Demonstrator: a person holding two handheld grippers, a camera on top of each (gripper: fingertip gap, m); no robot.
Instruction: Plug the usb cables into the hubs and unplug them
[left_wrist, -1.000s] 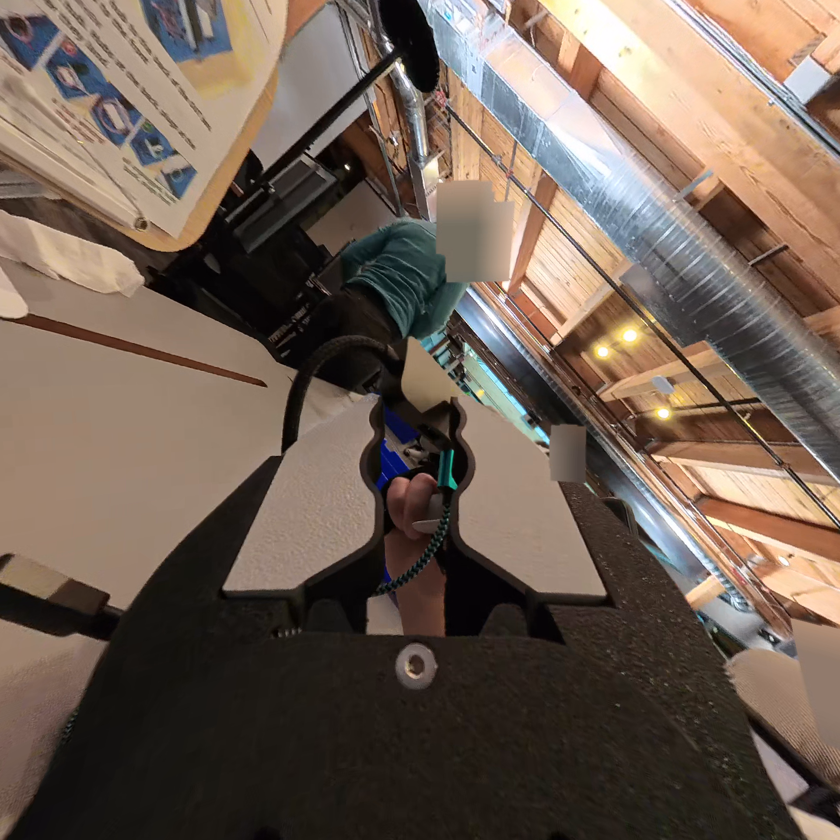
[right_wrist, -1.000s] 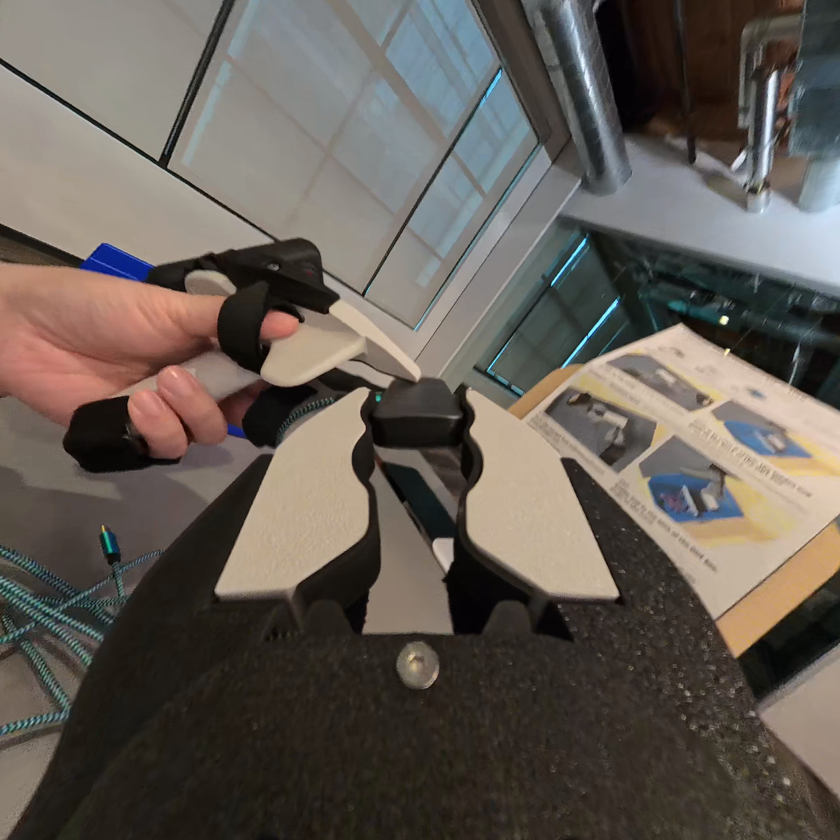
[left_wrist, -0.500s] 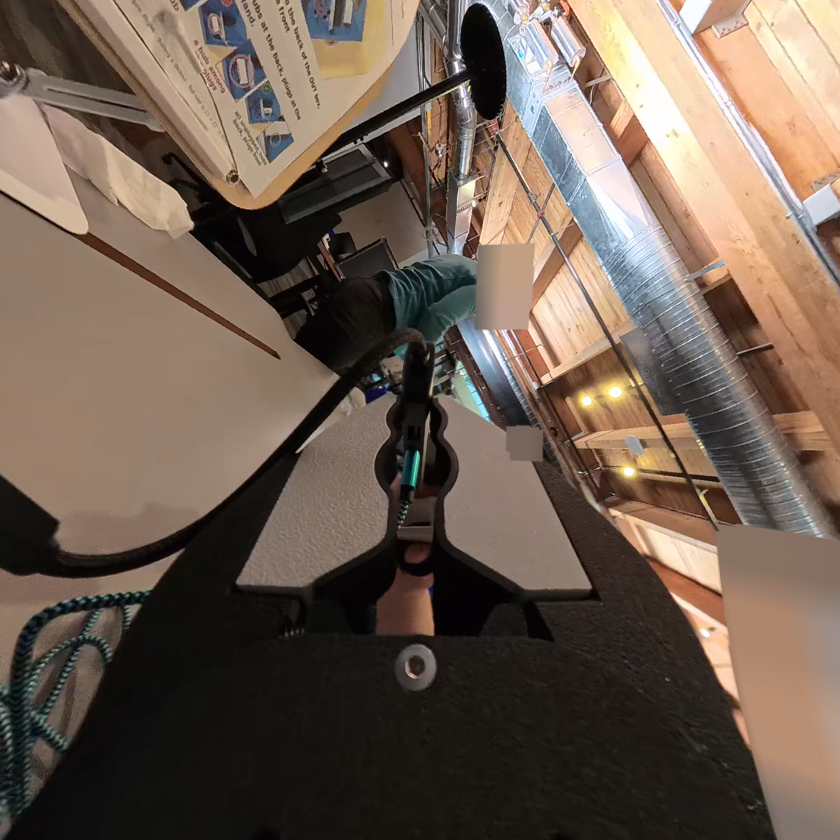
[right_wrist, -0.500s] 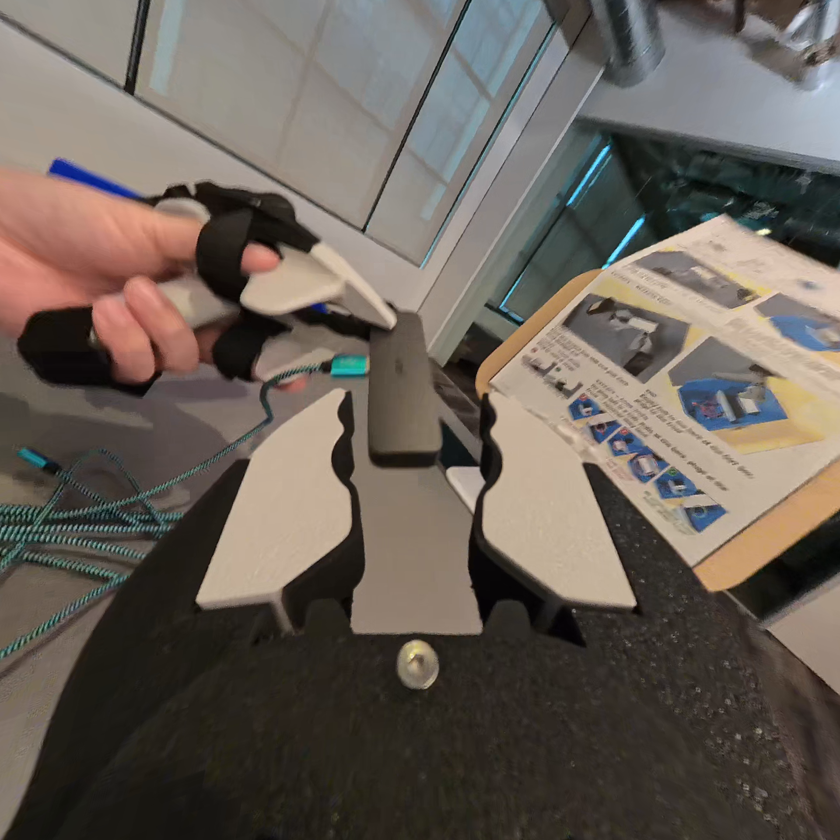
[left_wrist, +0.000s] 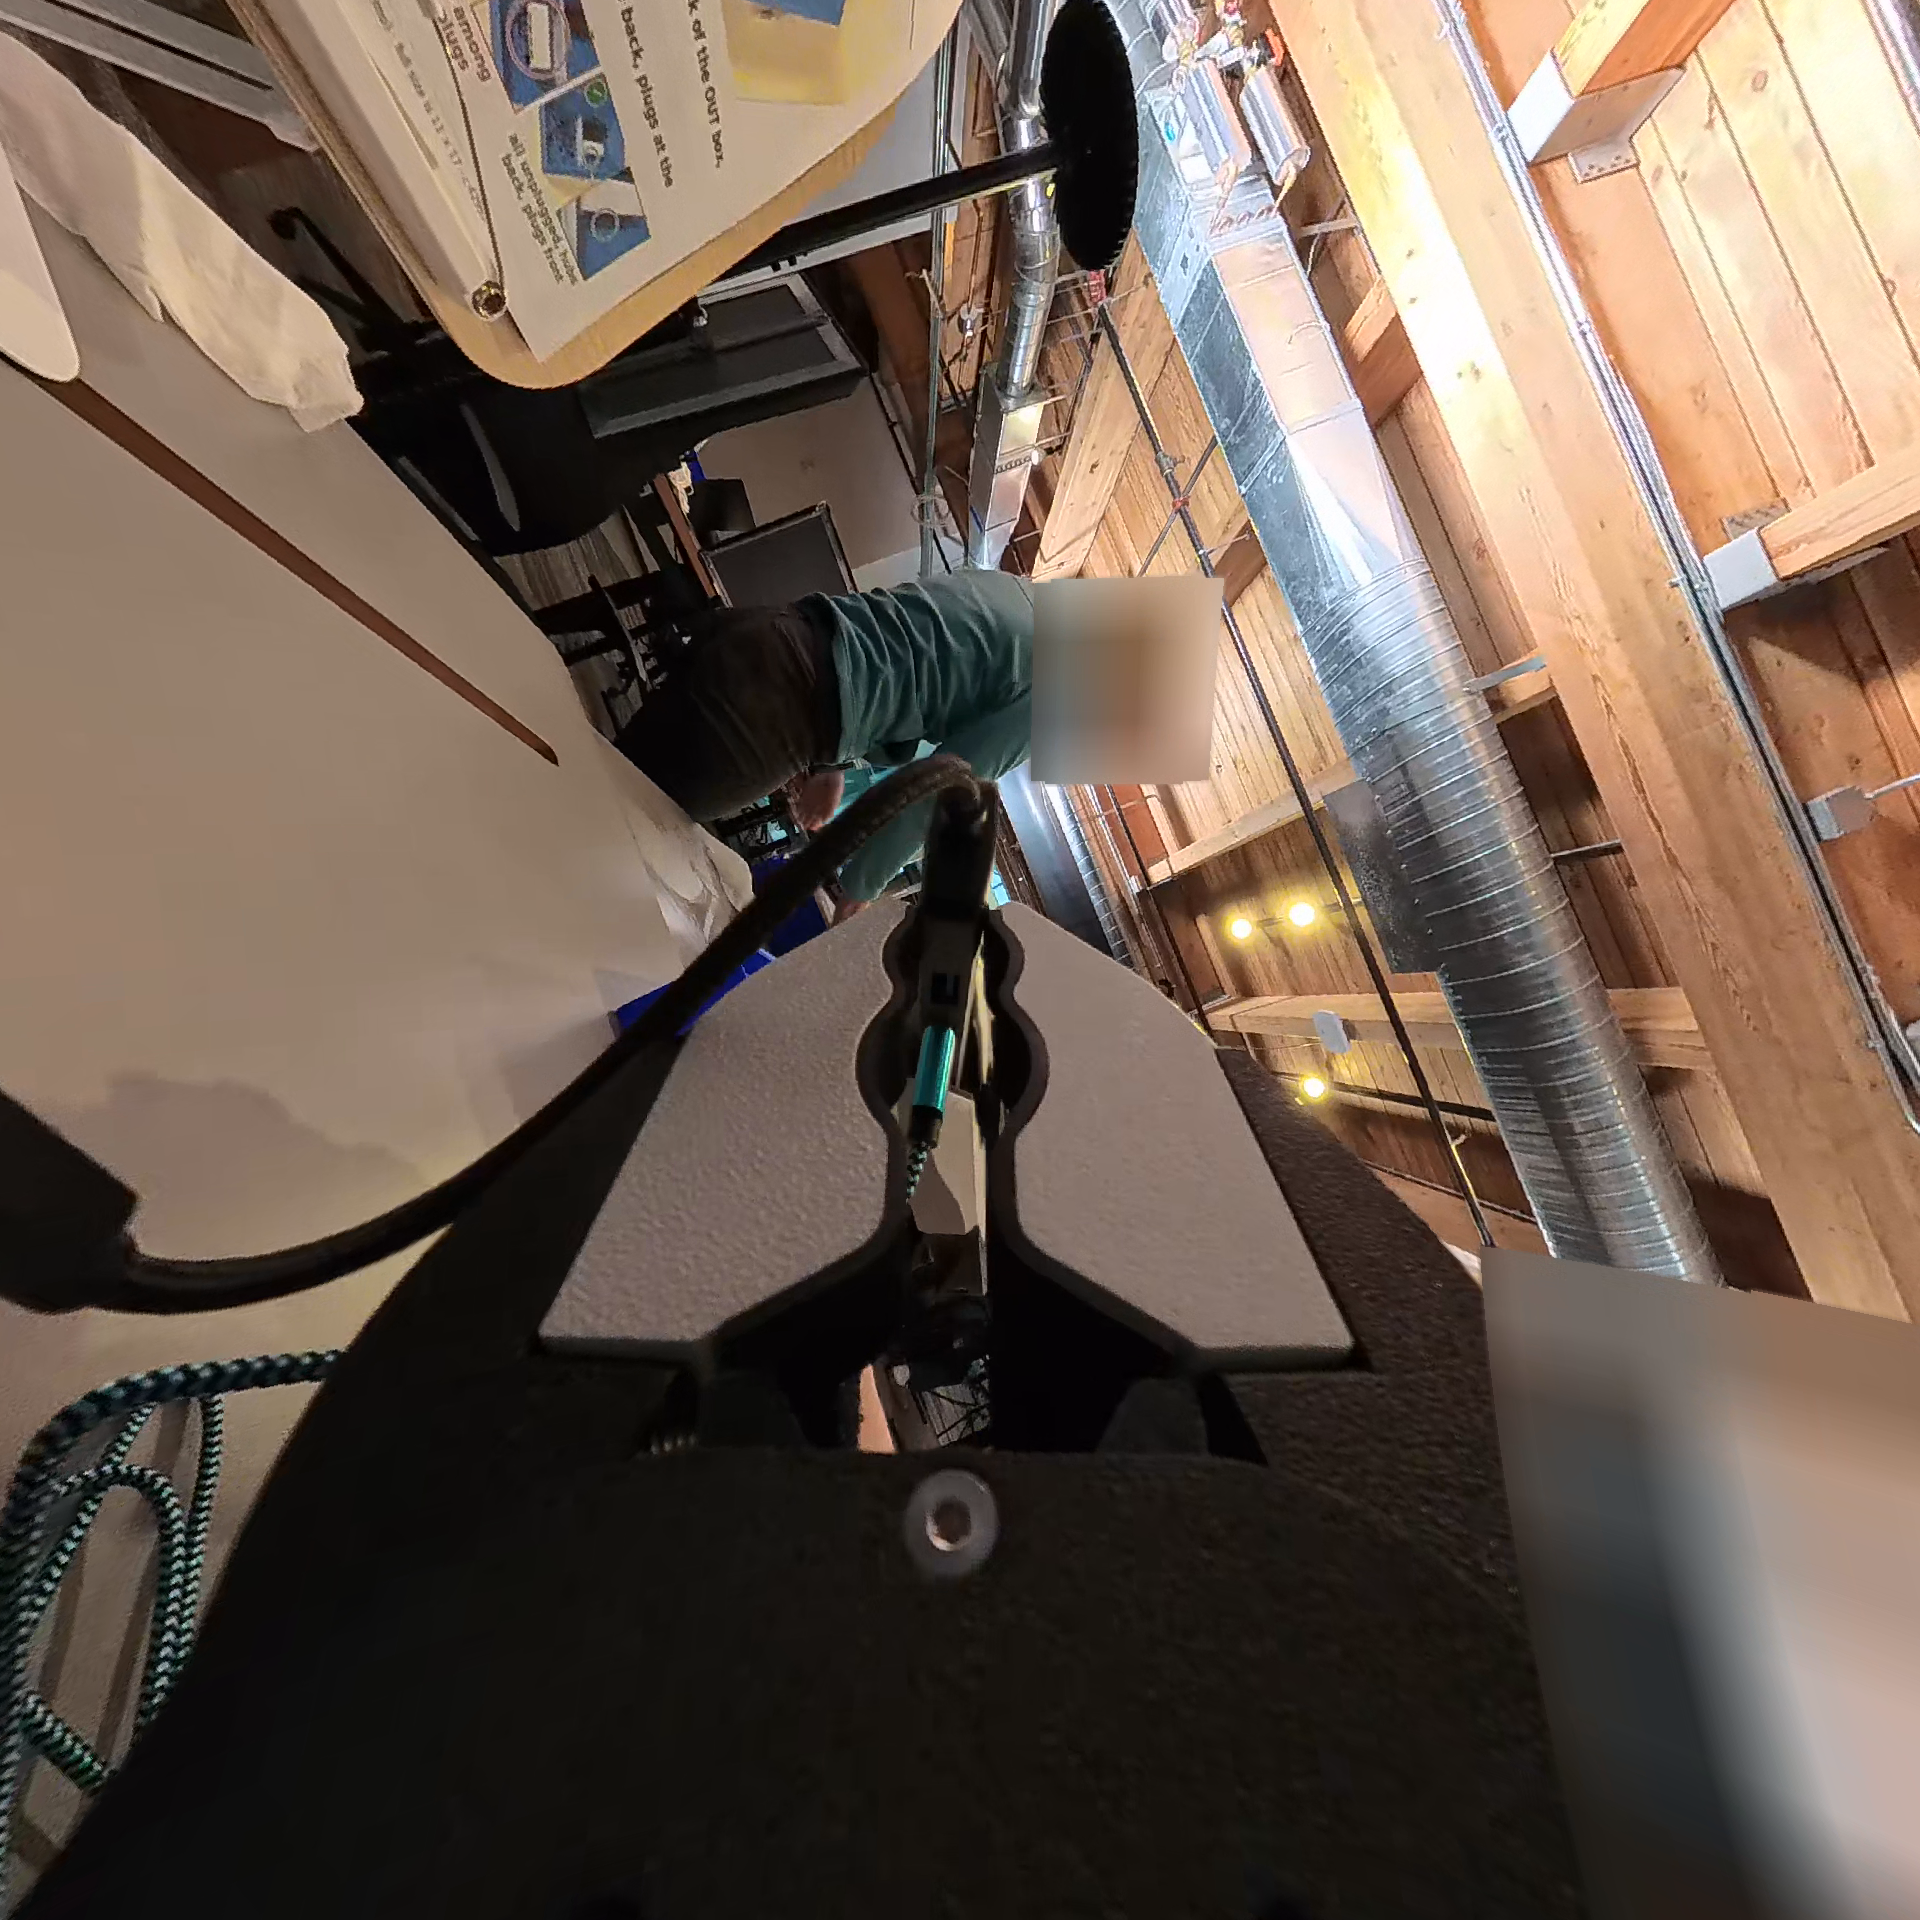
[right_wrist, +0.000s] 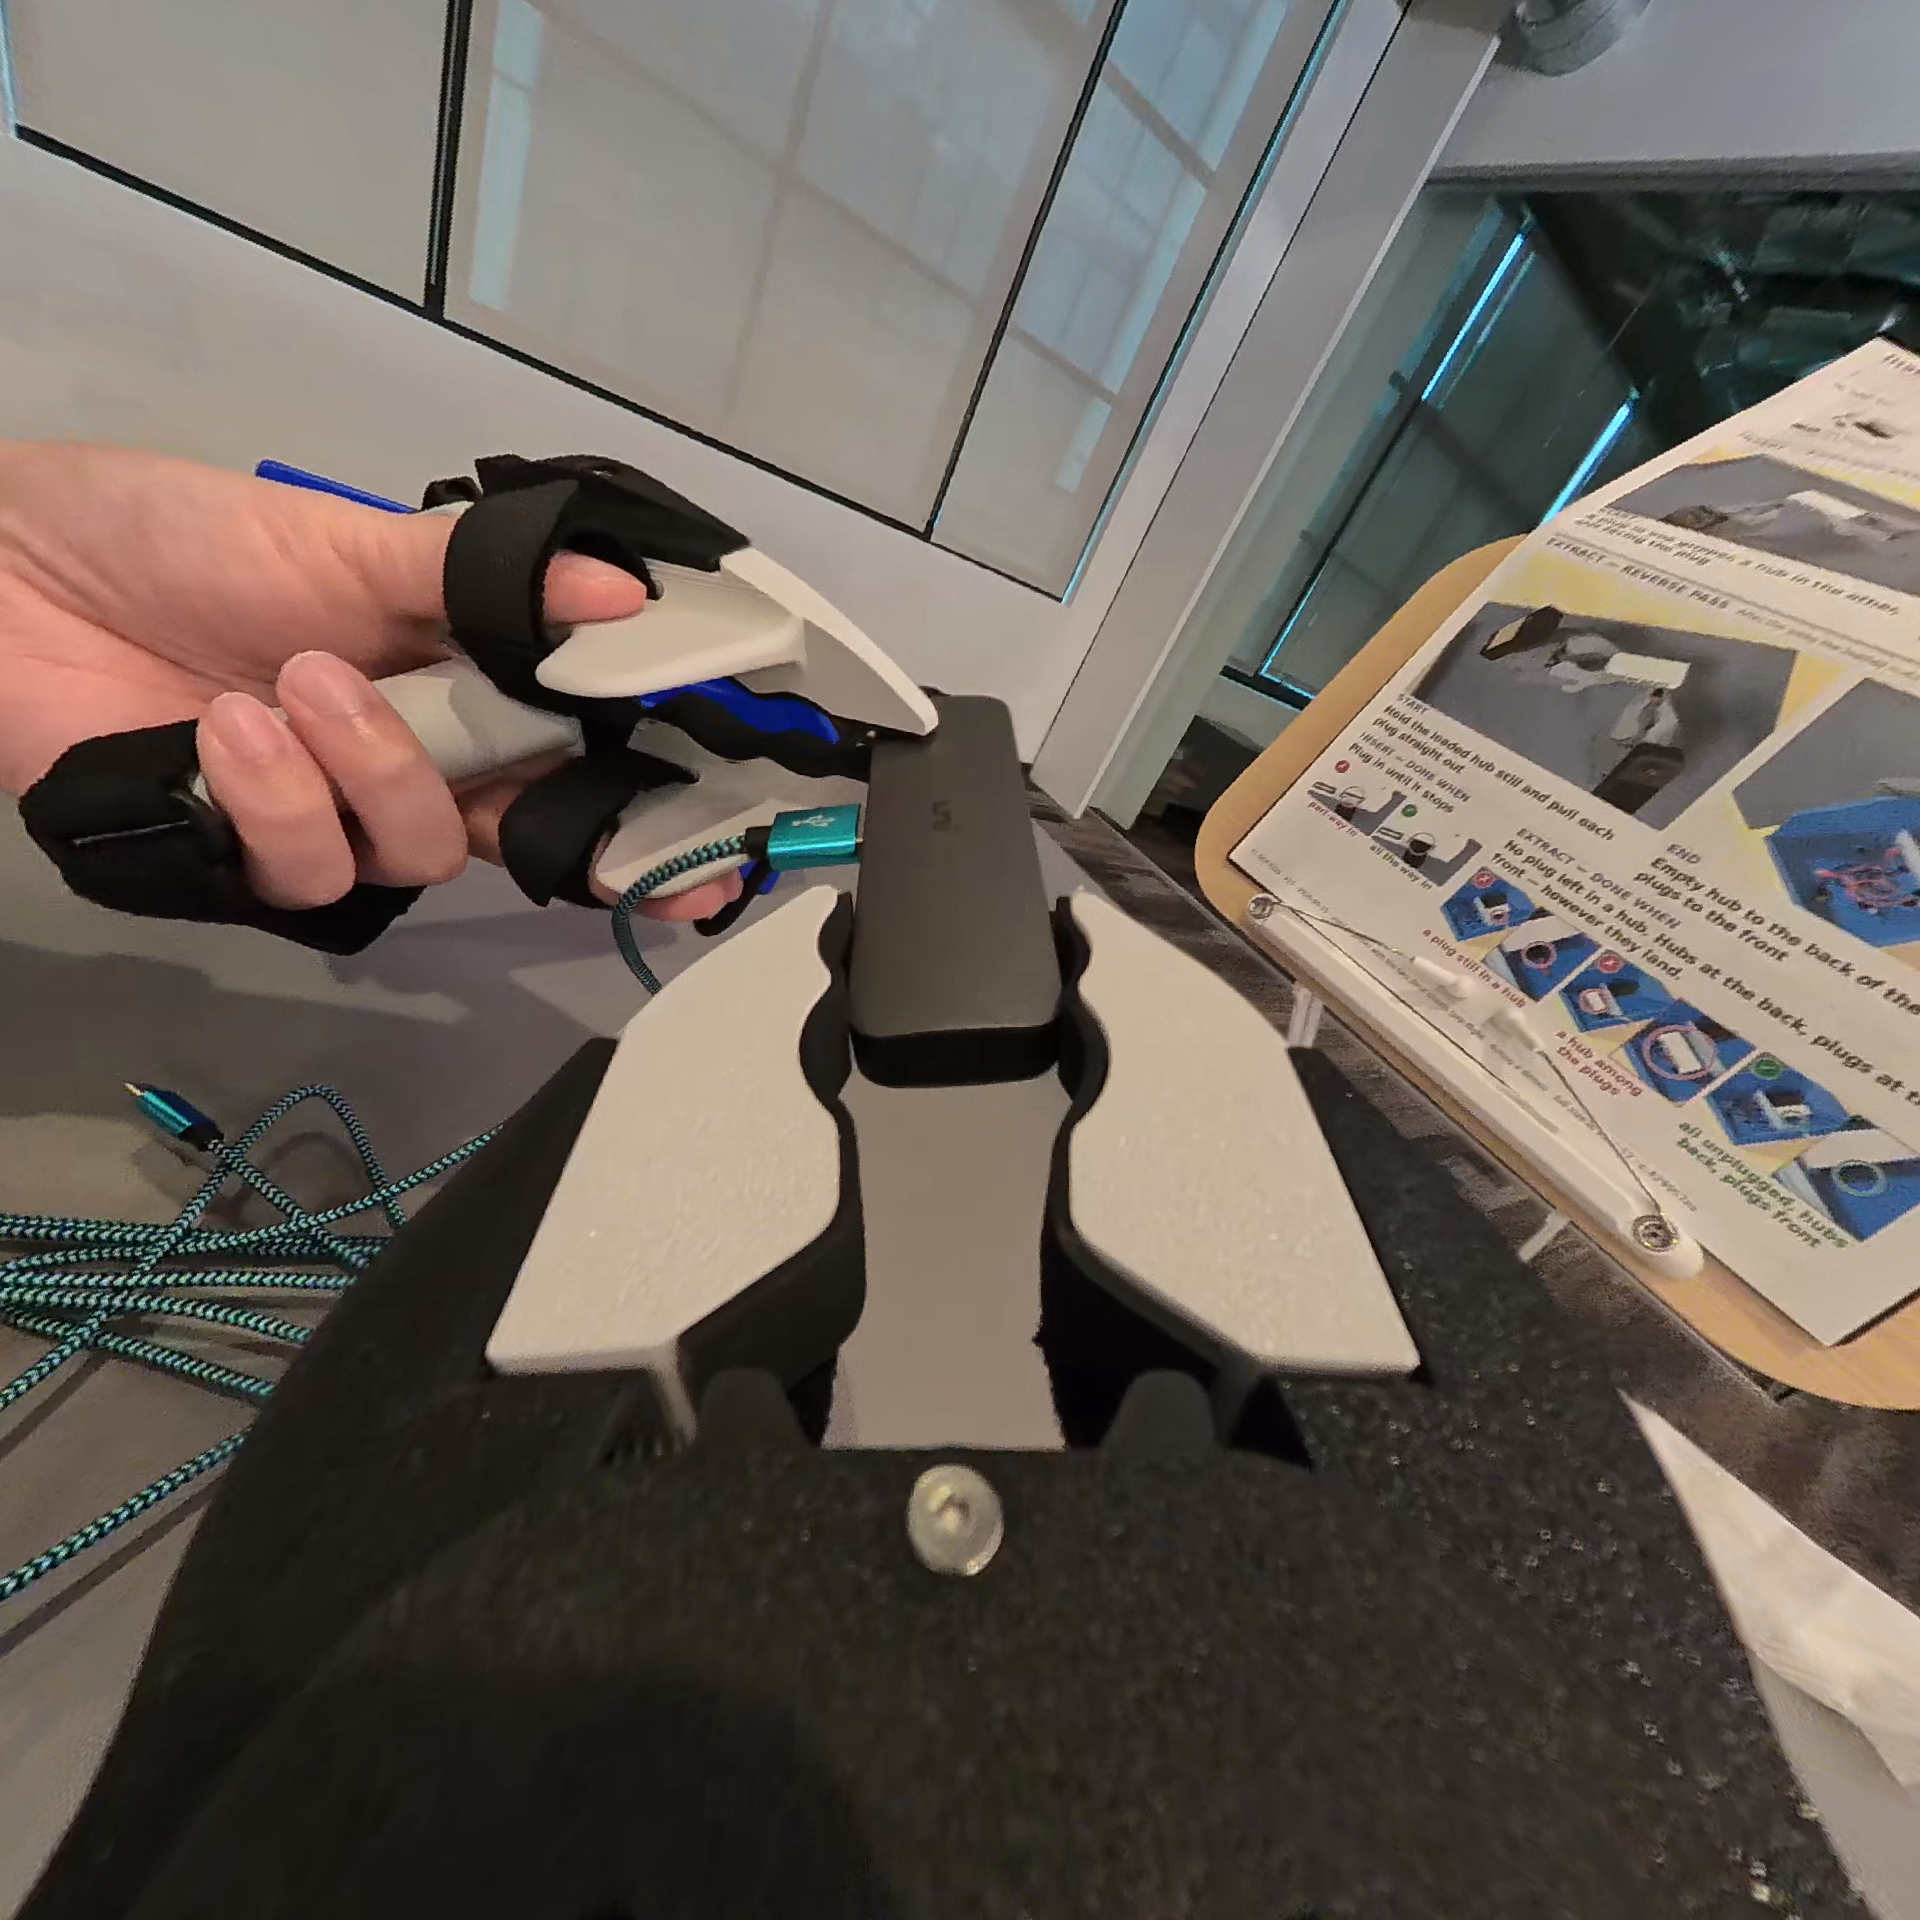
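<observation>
Sideways, the teal plug (right_wrist: 808, 837) meets the hub (right_wrist: 948, 883) pinched between right jaws; left jaws pinch the plug.

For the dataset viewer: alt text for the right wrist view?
The right tongs grip a dark USB hub while the left tongs hold a teal USB plug against its side. Braided teal cables lie left, an instruction board right.
</observation>
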